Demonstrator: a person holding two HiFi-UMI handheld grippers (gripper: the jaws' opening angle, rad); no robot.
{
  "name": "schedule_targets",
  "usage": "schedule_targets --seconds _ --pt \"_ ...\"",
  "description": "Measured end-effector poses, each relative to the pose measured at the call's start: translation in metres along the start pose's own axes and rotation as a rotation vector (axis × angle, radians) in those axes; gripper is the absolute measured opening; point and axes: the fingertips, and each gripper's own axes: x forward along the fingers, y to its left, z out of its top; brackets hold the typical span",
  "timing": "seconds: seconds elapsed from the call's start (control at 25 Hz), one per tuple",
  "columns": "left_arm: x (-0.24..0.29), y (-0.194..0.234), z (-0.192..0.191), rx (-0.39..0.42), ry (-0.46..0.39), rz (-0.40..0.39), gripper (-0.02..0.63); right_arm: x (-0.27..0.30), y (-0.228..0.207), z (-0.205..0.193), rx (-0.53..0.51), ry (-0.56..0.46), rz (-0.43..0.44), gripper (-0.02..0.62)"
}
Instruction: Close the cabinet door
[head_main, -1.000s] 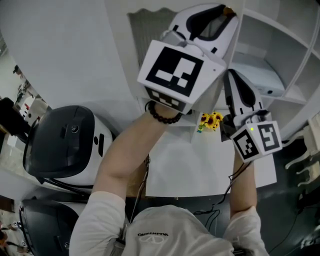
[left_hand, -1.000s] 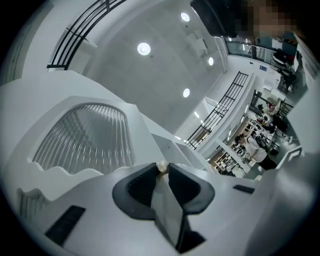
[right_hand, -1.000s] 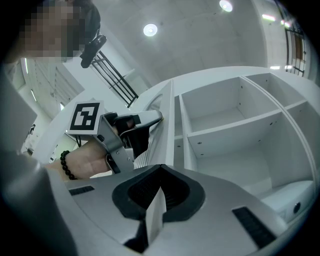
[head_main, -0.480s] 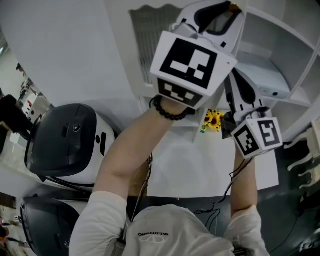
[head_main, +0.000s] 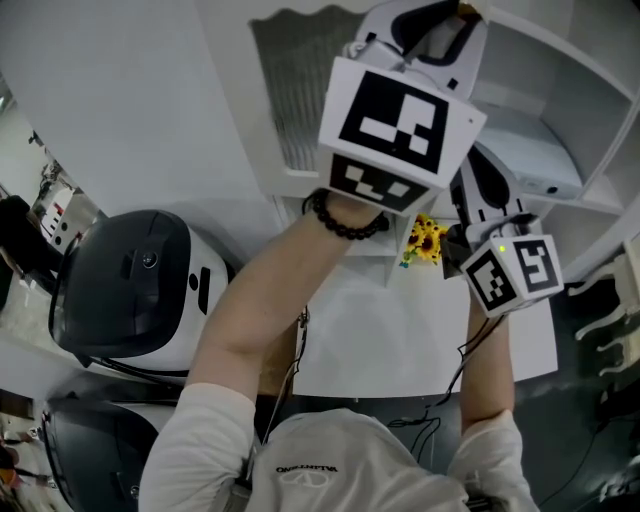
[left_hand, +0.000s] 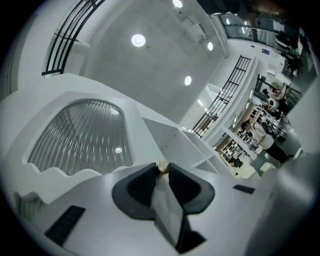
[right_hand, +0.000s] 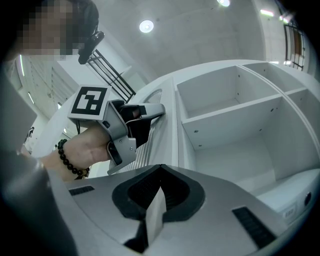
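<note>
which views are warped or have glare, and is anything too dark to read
Left gripper view: strong fisheye with black corners, ceiling lights blown out, one glinting on the ribbed door panel. Right gripper view: shelves bow into curves, mosaic patch top left. Head view: dim and grey, still readable.

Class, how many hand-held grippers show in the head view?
2: the left hand-held gripper, up on the knob of the cabinet door; the right hand-held gripper, lower, before the open shelves. None seem hidden.
</note>
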Motion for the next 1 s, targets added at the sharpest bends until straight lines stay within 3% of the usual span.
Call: schedule_targets --seconds 1.0 --pt "0.018 0.013 -0.023 0.051 0.075 0.066 0.083 -0.006 0.007 -0.007 0.01 0.006 0.002 0.009"
